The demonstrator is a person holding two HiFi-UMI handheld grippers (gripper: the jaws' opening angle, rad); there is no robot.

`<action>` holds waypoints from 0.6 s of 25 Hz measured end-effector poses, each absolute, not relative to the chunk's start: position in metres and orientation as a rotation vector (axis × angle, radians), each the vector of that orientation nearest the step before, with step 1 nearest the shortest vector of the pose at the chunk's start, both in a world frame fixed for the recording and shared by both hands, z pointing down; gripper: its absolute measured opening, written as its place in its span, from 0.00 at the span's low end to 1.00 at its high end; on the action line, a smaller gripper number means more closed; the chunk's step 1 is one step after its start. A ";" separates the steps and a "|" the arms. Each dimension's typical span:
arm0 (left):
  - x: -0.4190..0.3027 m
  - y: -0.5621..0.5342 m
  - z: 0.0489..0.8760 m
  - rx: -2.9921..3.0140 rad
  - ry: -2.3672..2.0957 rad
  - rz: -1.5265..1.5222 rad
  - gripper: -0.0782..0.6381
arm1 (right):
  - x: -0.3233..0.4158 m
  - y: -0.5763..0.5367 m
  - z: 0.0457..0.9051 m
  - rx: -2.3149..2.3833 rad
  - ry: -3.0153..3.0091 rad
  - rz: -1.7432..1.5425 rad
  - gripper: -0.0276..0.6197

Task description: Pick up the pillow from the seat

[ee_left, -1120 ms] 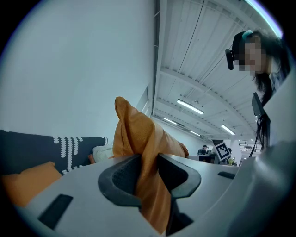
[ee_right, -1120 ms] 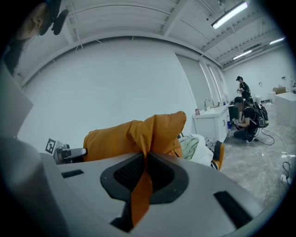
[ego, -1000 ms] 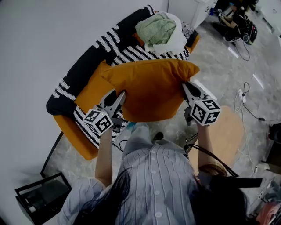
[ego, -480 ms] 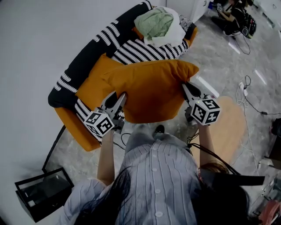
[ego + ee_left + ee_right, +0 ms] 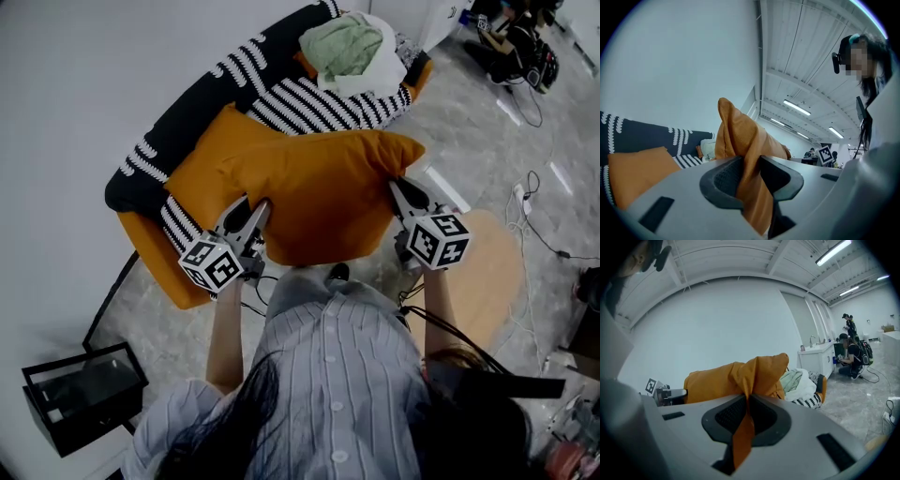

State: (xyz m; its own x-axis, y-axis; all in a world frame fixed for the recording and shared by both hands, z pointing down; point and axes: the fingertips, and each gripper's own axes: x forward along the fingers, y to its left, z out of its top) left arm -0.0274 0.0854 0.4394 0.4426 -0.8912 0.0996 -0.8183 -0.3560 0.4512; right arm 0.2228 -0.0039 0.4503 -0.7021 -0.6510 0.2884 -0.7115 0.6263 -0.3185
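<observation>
A large, bare hall fitted out as a test or recording lab is shown. An exposed beamed ceiling point(image 5: 801, 61) with strip lights point(image 5: 833, 252) is seen above plain white walls point(image 5: 75, 94). Cables point(image 5: 517, 199) are trailed across the polished grey stone floor point(image 5: 469, 141). A lone orange sofa point(image 5: 202, 173) (dressed with striped cushions point(image 5: 323, 103)) is set against the wall, and people point(image 5: 847, 355) are gathered by a white unit with a tap point(image 5: 815, 359).
</observation>
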 end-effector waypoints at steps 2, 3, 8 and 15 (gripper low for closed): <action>-0.029 0.085 0.438 2.260 -1.448 -0.227 0.30 | 0.221 -0.004 0.450 1.129 -2.704 0.622 0.10; -0.029 0.085 0.438 2.260 -1.452 -0.226 0.30 | 0.221 -0.005 0.450 1.126 -2.705 0.622 0.10; -0.029 0.083 0.441 2.258 -1.461 -0.212 0.30 | 0.221 -0.008 0.454 1.114 -2.703 0.615 0.10; -0.027 0.080 0.440 2.250 -1.455 -0.224 0.30 | 0.224 -0.012 0.453 1.126 -2.691 0.612 0.10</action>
State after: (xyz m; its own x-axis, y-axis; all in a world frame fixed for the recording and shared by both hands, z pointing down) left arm -0.0271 0.0795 0.4401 0.4304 -0.8966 0.1040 -0.8236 -0.3430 0.4517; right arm 0.2239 -0.0120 0.4530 -0.7036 -0.6446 0.2992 -0.7105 0.6327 -0.3080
